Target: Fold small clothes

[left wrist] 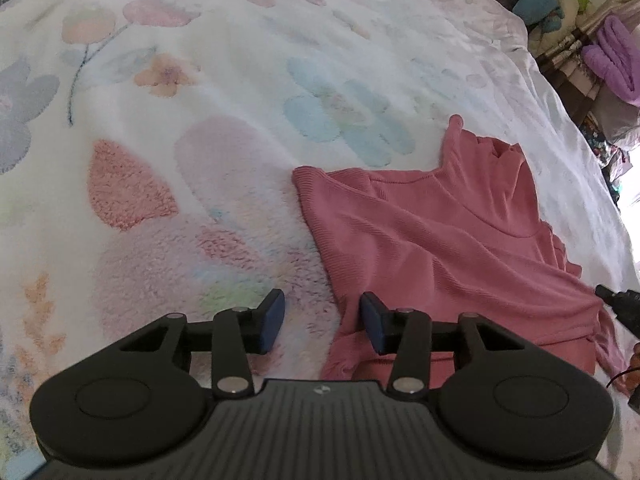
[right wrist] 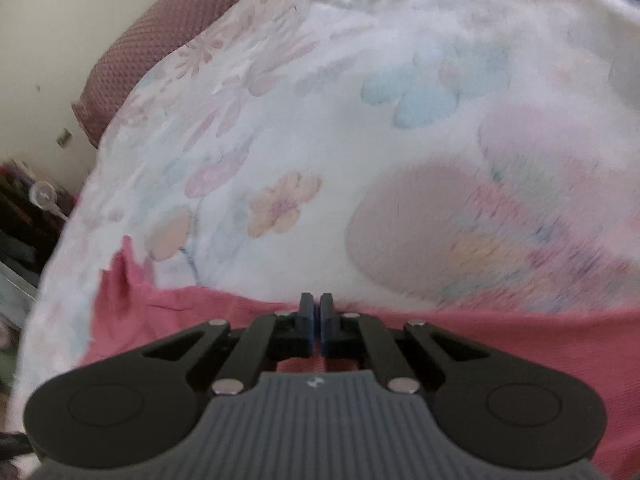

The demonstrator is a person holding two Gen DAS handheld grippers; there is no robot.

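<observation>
1. Pink ribbed knit is what we see most of: a small top point(left wrist: 440, 240), soft and creased, with a scalloped hem along its far right edge and a narrow strap poking up at the far end.
2. We see it lying on a fleecy white blanket point(left wrist: 200, 120) printed with big pastel flowers in pink, blue and peach; the pile looks nubbly close to the tool.
3. Our left gripper point(left wrist: 322, 322) stands about half open, with nothing between its blue pads point(left wrist: 272, 320). The top's near left edge runs just ahead of and under the right-hand finger; the left-hand finger is over bare blanket.
4. From there the top spreads ahead and to the right of the left gripper.
5. Our right gripper point(right wrist: 316, 320) is closed, its dark blue pads together. Pink cloth point(right wrist: 520, 344) lies directly beneath and to both sides of the fingers, and a strip shows behind the pads, but blur keeps us from telling whether any is pinched.
6. Left of the right gripper a fold of the top stands up in a peak.
</observation>
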